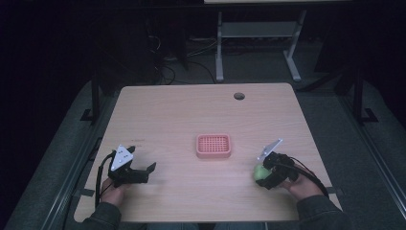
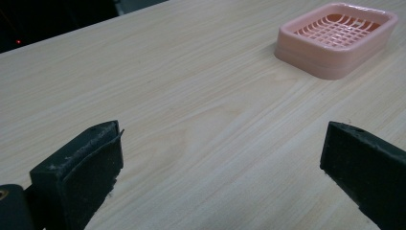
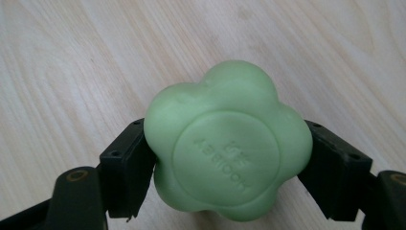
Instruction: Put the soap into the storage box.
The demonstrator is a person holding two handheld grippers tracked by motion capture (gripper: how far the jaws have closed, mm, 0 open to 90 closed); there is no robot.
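Note:
A green flower-shaped soap (image 3: 227, 153) with a stamped round face sits between the two black jaws of my right gripper (image 3: 230, 167), which is shut on it just above the wood. From above, the same soap (image 1: 260, 172) shows at the right gripper (image 1: 264, 176) near the table's front right. A pink slotted soap dish (image 1: 214, 145) lies in the middle of the table, left of the soap. My left gripper (image 1: 148, 171) rests at the front left, open and holding nothing. Its jaws stand wide apart, and the dish (image 2: 336, 38) lies ahead to the right.
The light wooden table (image 1: 191, 110) has a round cable hole (image 1: 239, 96) near its far edge. Beyond it stand a white desk frame (image 1: 258, 43) and dark cables on the floor. A hand holds each gripper at the near edge.

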